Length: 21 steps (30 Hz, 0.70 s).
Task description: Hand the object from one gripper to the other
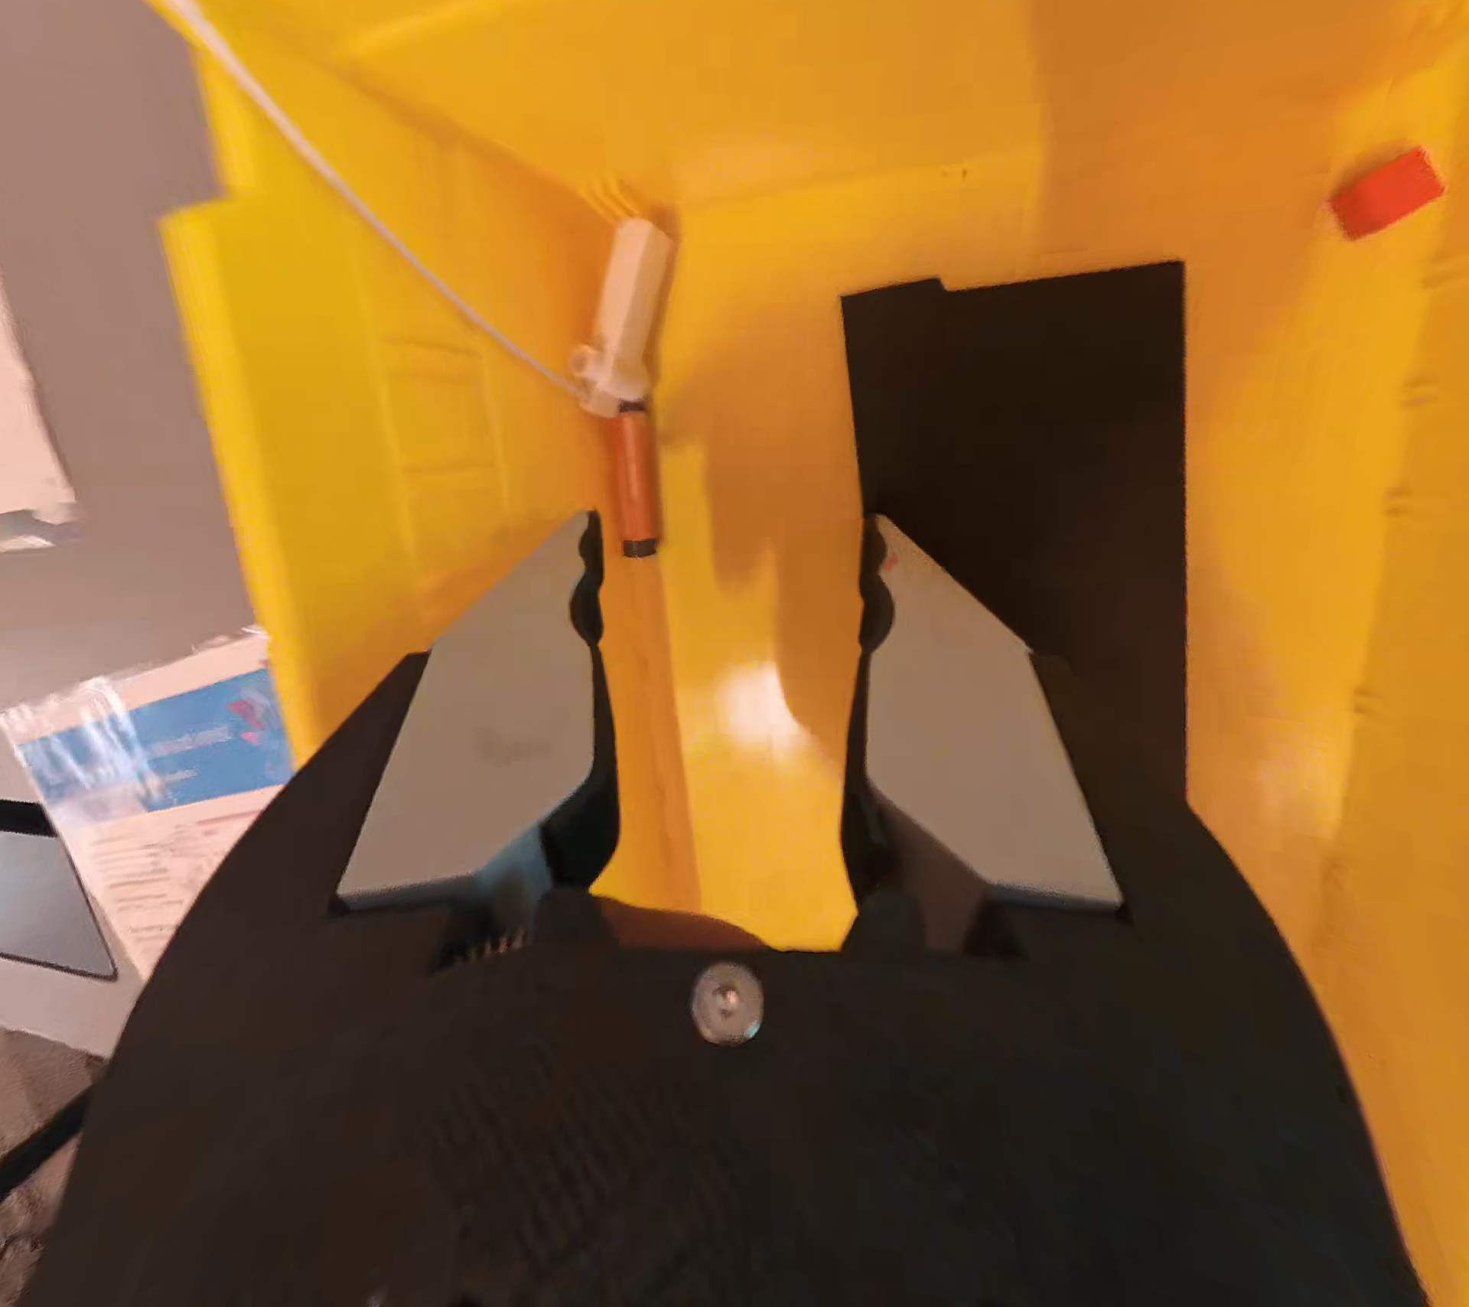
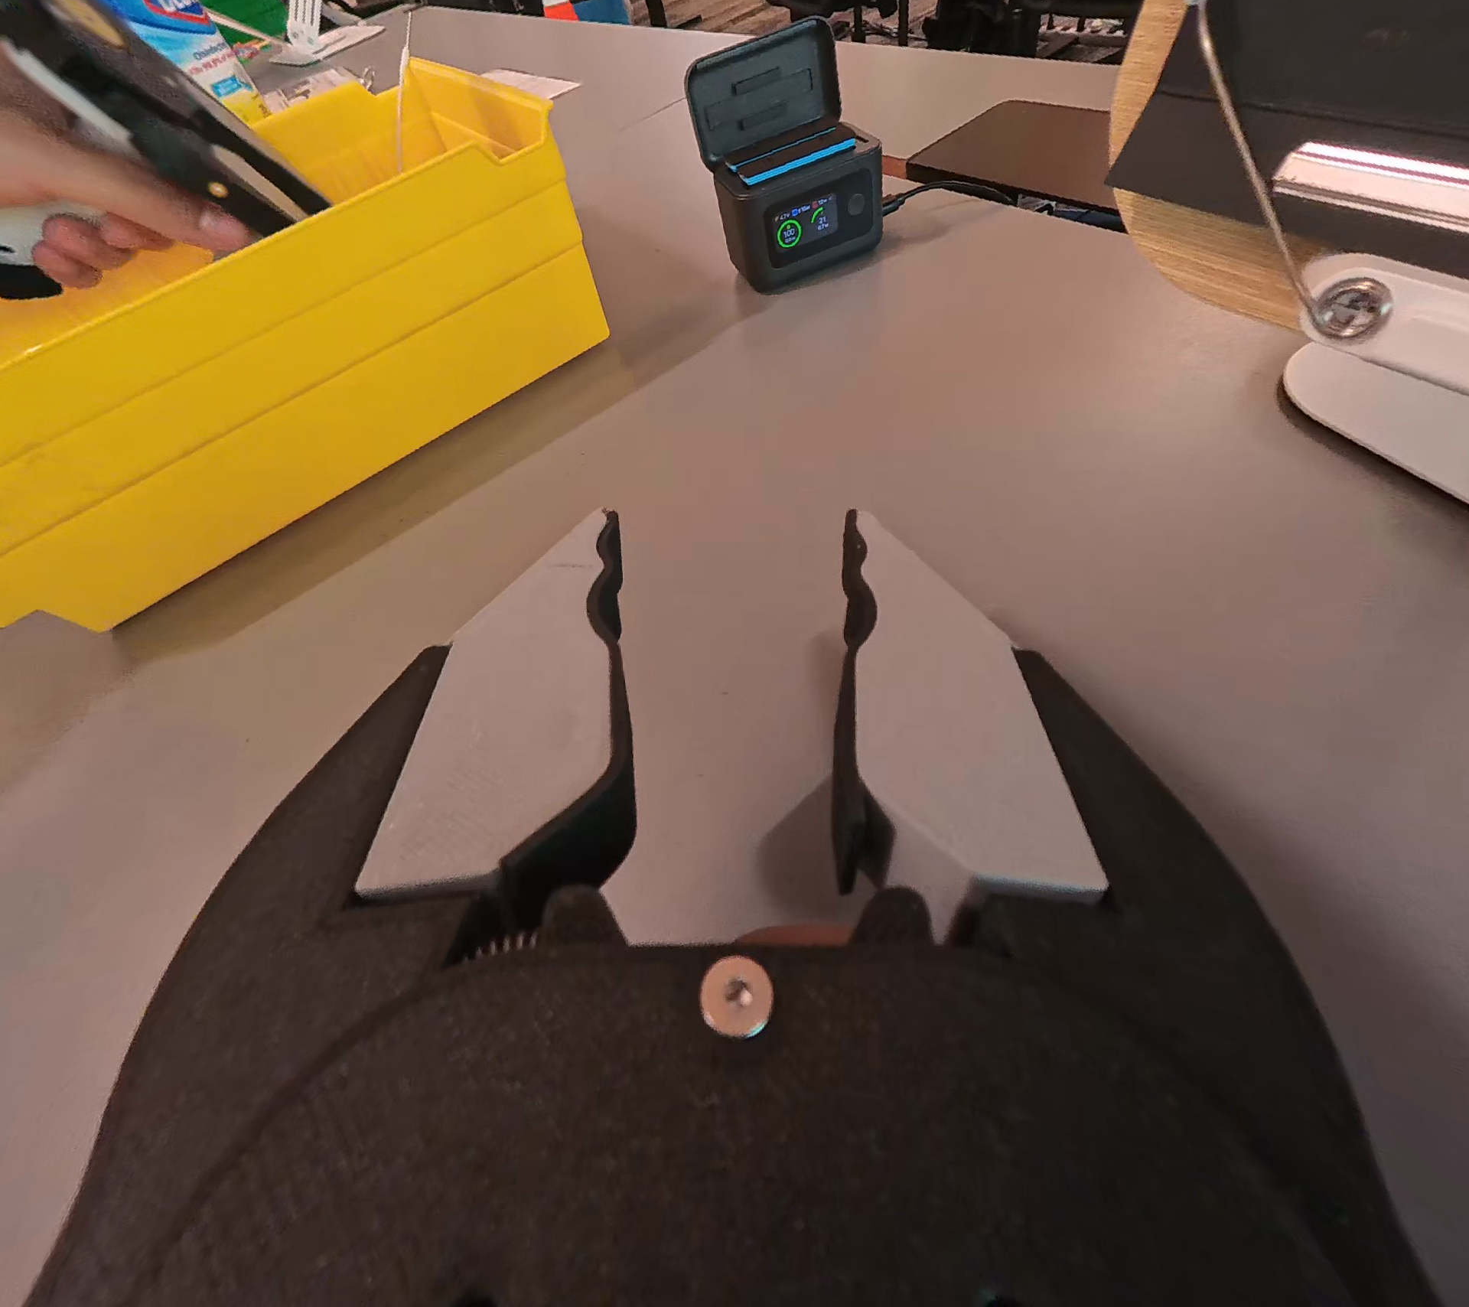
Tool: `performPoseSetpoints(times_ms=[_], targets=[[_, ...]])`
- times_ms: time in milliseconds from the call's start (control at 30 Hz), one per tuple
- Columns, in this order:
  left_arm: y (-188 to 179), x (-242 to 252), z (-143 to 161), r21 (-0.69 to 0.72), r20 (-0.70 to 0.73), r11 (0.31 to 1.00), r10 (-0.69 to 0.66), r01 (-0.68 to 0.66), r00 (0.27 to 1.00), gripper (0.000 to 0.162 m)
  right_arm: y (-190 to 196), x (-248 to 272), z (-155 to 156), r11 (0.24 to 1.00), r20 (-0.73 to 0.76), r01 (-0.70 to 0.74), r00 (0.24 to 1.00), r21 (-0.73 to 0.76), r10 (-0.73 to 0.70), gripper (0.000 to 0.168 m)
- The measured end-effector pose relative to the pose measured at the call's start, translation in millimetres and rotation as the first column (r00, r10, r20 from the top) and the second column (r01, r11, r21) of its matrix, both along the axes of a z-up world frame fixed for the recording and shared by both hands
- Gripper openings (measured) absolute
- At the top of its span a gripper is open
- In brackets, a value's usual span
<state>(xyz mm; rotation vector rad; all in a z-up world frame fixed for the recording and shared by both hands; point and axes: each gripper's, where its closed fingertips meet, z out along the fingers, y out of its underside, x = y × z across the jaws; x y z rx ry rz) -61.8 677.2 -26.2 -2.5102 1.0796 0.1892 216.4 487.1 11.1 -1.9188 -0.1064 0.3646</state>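
Observation:
In the left wrist view my left gripper [image 1: 727, 529] is open and empty inside a yellow bin [image 1: 795, 76]. A small white and copper-brown cylinder piece [image 1: 628, 386] on a thin white cord [image 1: 318, 156] lies in the bin's corner, just beyond my left fingertip. A black rectangle [image 1: 1017, 513] and a small red block [image 1: 1387, 203] also lie in the bin. In the right wrist view my right gripper [image 2: 730, 521] is open and empty over the grey table [image 2: 954, 474]. The left gripper [image 2: 199, 148], held by a hand [image 2: 103, 219], dips into the yellow bin [image 2: 302, 331].
A black charger case [image 2: 795, 180] with its lid open and a lit screen stands mid-table. A white stand base [image 2: 1391, 394] with a wire and wood panel is at right. A wipes pack [image 2: 175, 13] stands behind the bin. Chairs and desks are beyond. Across from one pair of fingers to the other is roughly 35 cm. To reach the small red block [image 1: 1387, 203] in a straight line is about 11 cm for my left fingers, about 20 cm for my right.

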Motion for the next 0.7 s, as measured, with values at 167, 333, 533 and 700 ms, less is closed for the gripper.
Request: performPoseSetpoints(times_ms=[167,333,533,700], targets=[[13.2,-8.2,-13.0,-0.067,-0.110,0.996,0.044,-0.052,0.993,0.046,0.4,-2.2,-1.4,1.000,0.001,-0.014,1.000,-0.009,0.014,0.053],[19.6,-1.2,-16.5,-0.131,0.003,0.986,0.099,-0.098,0.995,0.041,0.8,-2.5,-1.8,1.000,-0.005,-0.018,1.000,-0.012,0.018,0.053],[-5.5,3.7,-22.6,-0.308,0.051,0.947,0.106,-0.086,0.993,0.076,1.0,-2.4,-2.2,1.000,-0.014,-0.020,1.000,-0.016,0.020,0.053],[6.5,3.7,-14.9,-0.187,0.022,0.982,0.036,-0.031,0.999,0.065,0.9,-2.7,-1.9,1.000,-0.008,-0.019,1.000,-0.014,0.019,0.052]])
